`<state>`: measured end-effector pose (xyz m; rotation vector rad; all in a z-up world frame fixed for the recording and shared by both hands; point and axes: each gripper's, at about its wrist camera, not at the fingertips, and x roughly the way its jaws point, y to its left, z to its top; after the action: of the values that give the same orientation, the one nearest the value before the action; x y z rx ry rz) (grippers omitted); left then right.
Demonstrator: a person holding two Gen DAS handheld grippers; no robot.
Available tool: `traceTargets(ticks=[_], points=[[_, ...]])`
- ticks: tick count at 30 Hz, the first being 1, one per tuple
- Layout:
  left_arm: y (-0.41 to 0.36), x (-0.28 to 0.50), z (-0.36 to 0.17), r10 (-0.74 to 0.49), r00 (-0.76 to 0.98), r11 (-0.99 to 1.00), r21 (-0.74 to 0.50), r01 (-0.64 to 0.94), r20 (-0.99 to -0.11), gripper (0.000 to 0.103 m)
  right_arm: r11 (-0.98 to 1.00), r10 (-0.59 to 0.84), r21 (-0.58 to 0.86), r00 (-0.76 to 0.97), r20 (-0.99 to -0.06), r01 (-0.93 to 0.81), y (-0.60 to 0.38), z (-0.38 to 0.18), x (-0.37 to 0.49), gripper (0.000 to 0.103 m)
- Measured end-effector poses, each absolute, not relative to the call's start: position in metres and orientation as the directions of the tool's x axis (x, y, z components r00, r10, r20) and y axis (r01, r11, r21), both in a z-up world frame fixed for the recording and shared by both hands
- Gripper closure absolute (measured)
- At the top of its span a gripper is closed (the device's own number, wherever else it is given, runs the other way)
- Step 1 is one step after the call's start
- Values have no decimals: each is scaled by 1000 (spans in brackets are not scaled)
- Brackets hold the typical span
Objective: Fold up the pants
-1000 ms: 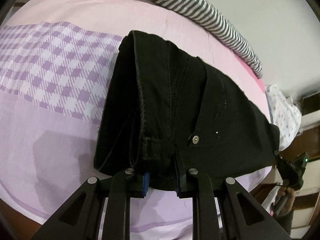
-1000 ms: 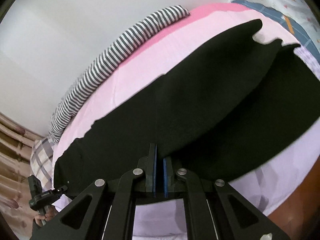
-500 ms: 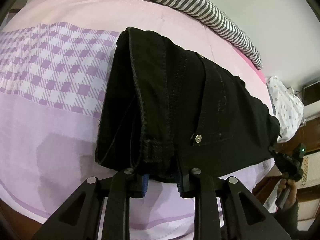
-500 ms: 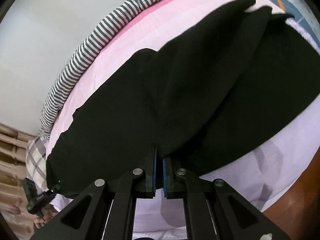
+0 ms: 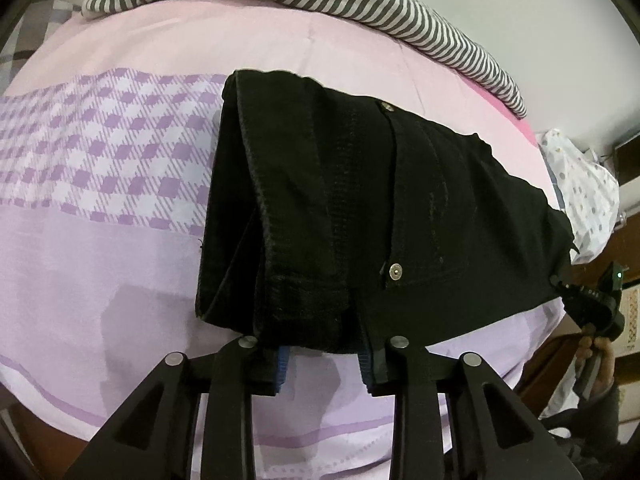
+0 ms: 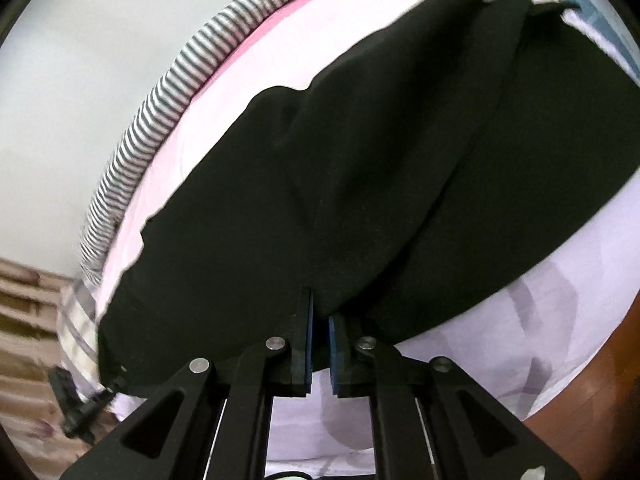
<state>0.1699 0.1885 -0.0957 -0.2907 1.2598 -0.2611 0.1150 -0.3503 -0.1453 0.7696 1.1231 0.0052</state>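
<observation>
Pants: we are looking at black pants (image 5: 360,216) lying folded lengthwise on the bed (image 5: 100,264), waistband end at the near edge, legs running along that edge toward the right gripper.
Left gripper: our left gripper (image 5: 324,364) is opening; the waistband is sitting between the jaws, pads no longer pressing as far as we can tell.
Right gripper: our right gripper (image 6: 318,344) is pinching a thin fold of the leg fabric (image 6: 340,184), jaws nearly together.
Step in hand: we are judging this as setting the fold down, so we are wanting the cloth flat before letting go, edges lined up, then backing out low without dragging layers.
Around: a striped blanket (image 5: 360,4) is lying along the far edge, a dotted cloth (image 5: 580,184) past the right corner.
In the way: nothing is crowding the pants; the near edge is leaving little room.
</observation>
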Motion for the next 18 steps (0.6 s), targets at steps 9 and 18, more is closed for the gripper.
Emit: traceTargets(ticks=[9,18], points=[[192,138,-75,-261,312,965,-245,90,-913,53,682,425,621,482,-766,385,-362,-149,114,89],[128,118,-16,-260,489,950,-130,284,-833,53,613,477,703,539,-694,362,-372,-143,116,85]])
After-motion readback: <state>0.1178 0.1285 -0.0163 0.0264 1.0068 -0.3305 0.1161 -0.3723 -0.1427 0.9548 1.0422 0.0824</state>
